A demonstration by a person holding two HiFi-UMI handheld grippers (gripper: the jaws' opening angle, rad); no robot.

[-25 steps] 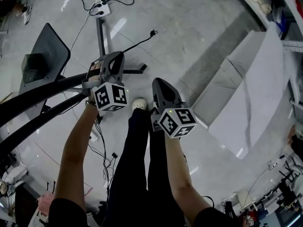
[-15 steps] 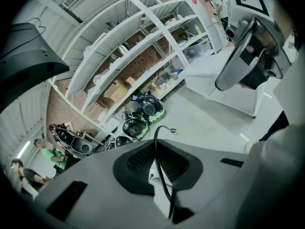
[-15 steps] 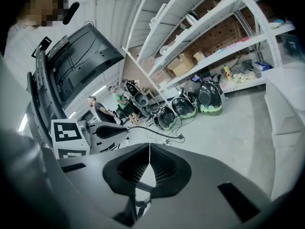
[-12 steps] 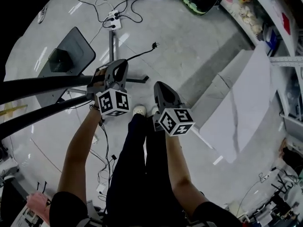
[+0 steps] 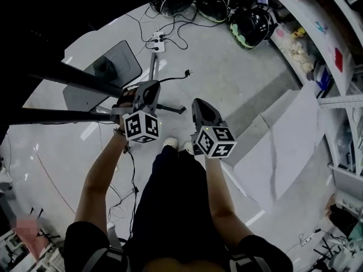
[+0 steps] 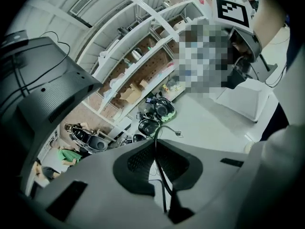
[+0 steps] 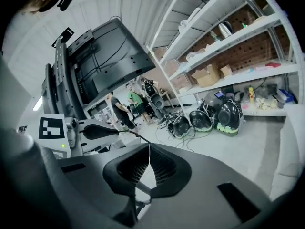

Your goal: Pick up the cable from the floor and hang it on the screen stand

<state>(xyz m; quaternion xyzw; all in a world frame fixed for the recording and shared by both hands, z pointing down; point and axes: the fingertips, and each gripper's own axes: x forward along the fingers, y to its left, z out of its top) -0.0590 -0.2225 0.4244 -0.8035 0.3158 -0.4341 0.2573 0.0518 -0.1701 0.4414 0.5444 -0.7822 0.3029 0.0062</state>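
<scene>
Grey floor (image 5: 244,89), with shelves (image 5: 317,38) along the right side. Helmets (image 5: 249,24) and a power strip (image 5: 157,40) lay at the far edge. The person stood with both grippers held out in front, side by side. Left gripper (image 6: 157,151): jaws narrow, clamped on the black cable (image 6: 163,190). The cable ran up between the pads, out past the tips, and curved right to its plug (image 6: 179,133), which was free beyond the gripper. Right gripper (image 7: 149,151): jaws together, only a thin seam between the pads. The cable reached toward its tips from the left gripper; could not tell whether it was caught there. The screen (image 7: 107,61) on its stand rose close by, to the left of both grippers.
</scene>
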